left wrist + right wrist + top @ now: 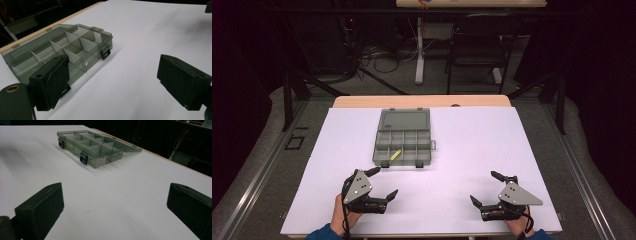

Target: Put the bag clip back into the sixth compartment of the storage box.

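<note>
A smoky clear compartment box [403, 137] lies open on the white table sheet, its lid flat behind it. A small yellow piece [395, 154] rests in a front compartment. My left gripper [383, 182] is open just in front of the box's left corner, jaws wide, nothing between them. My right gripper [484, 187] is open near the front right of the table, well away from the box. The left gripper view has the box [62, 52] close ahead on the left. From the right gripper the box [95, 147] lies farther off, the yellow piece [69, 146] inside.
The white sheet [472, 145] covers most of the table, with a wooden strip [422, 101] at the far edge. Beyond it stand a dark chair [479, 45] and a table leg [419, 50] among floor cables. Two black latches [83, 158] hang on the box's front.
</note>
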The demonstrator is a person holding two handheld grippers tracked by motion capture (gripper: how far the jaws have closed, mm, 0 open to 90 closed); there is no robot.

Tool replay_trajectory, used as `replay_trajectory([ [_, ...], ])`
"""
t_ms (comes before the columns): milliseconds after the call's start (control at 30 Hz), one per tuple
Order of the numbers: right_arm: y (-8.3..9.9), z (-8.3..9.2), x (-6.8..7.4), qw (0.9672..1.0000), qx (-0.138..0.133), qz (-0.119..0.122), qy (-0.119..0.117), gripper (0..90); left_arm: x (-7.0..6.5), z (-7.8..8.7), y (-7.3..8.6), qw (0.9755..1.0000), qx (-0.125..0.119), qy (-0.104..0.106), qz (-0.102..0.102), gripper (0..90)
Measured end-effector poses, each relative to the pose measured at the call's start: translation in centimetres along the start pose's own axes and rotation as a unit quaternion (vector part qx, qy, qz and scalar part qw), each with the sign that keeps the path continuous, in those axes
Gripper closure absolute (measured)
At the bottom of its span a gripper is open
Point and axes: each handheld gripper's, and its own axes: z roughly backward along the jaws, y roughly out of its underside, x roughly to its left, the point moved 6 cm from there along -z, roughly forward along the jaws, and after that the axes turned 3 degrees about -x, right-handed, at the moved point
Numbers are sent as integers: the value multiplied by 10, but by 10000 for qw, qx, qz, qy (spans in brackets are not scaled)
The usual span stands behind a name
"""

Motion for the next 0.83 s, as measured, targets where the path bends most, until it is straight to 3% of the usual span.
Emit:
replay_trajectory([
  [400,0,0,0,10000,4,1,-11,6,-2,13,21,9999,86,-86,88,109],
  [833,0,0,1,10000,23,3,-42,5,3,12,24,9998,132,-131,74,109],
])
